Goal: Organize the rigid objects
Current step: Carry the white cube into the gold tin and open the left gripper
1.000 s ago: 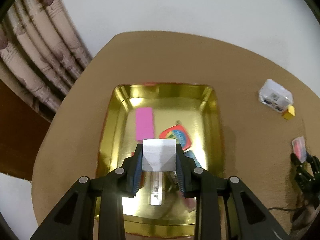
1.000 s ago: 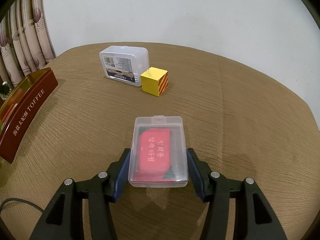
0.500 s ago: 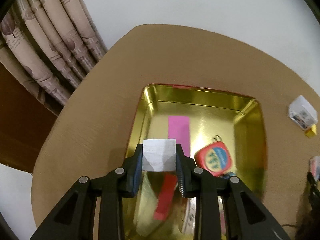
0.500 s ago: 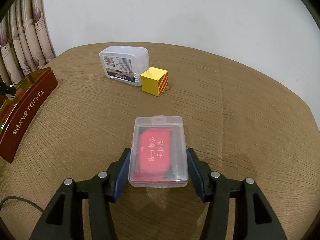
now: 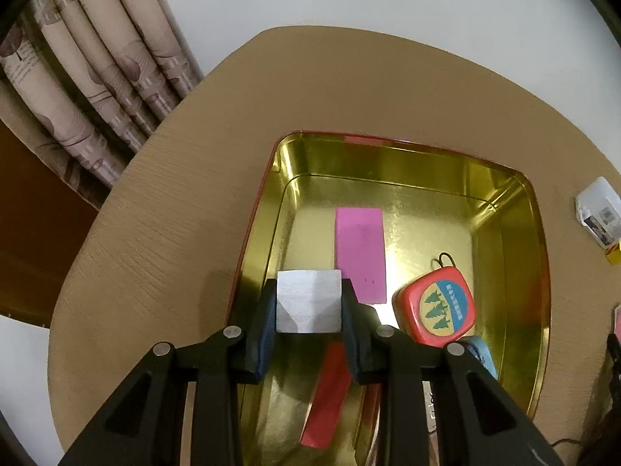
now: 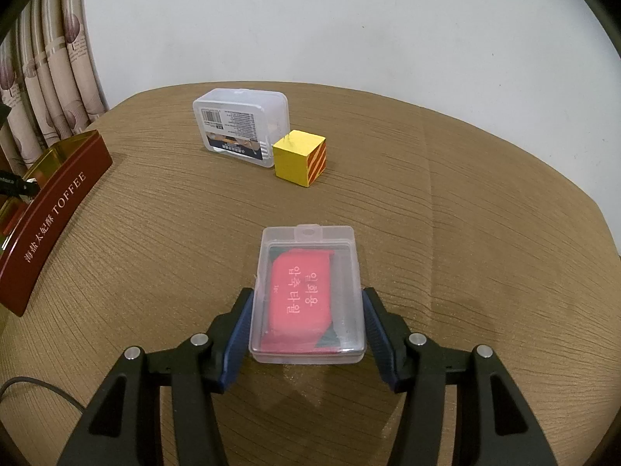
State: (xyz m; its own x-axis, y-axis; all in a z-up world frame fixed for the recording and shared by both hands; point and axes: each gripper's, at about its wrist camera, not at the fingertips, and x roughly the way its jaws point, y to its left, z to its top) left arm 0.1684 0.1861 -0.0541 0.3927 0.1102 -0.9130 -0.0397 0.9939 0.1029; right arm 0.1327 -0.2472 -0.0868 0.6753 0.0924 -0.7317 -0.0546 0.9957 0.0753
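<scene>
Brown surface [image 5: 163,256] is carrying the gold tin [image 5: 539,256]; left gripper [image 5: 308,312] is clamping the grey block [image 5: 308,301] above its nine-o'clock wall; right gripper [image 6: 306,326] is bracketing the clear case [image 6: 308,291], contact uncertain.

Both tongs, left [image 5: 309,320] and right [image 6: 306,324], have black angular plastic arms with triangular cut-outs, round silver screws at the joints, and blue ribbed pads [image 6: 235,339] lining the fingers.

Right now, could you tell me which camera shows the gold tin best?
The left wrist view: it looks down into the tin, showing its whole gold floor, the rim and the items inside. The right wrist view catches only its red "TOFFEE" side wall at the left edge, nothing of the inside.
</scene>
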